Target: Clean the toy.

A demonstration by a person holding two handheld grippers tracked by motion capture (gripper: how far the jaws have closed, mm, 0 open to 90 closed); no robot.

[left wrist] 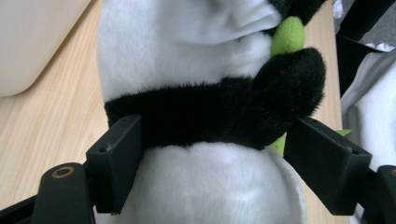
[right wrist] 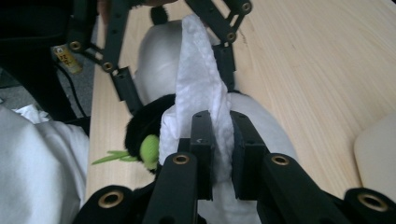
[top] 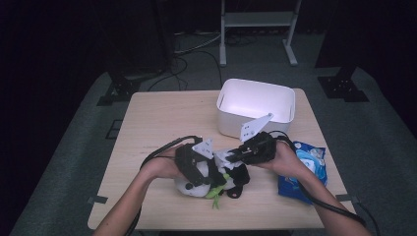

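Note:
A black and white panda plush [top: 189, 187] with a green leaf [left wrist: 287, 37] lies near the table's front edge. My left gripper [top: 204, 172] has the plush across its black band [left wrist: 196, 112], one jaw pressed against each side. My right gripper [top: 231, 156] is shut on a white tissue [right wrist: 201, 79]. The tissue stands up from its jaws and rests against the panda [right wrist: 159, 60], between the left gripper's [right wrist: 175, 81] two arms. The two grippers sit close together over the toy.
A white plastic bin [top: 255, 105] stands at the table's back right, just behind the grippers. A blue packet [top: 307, 164] lies by the right edge under the person's right forearm. Bare wood table [top: 157, 123] lies to the left and behind.

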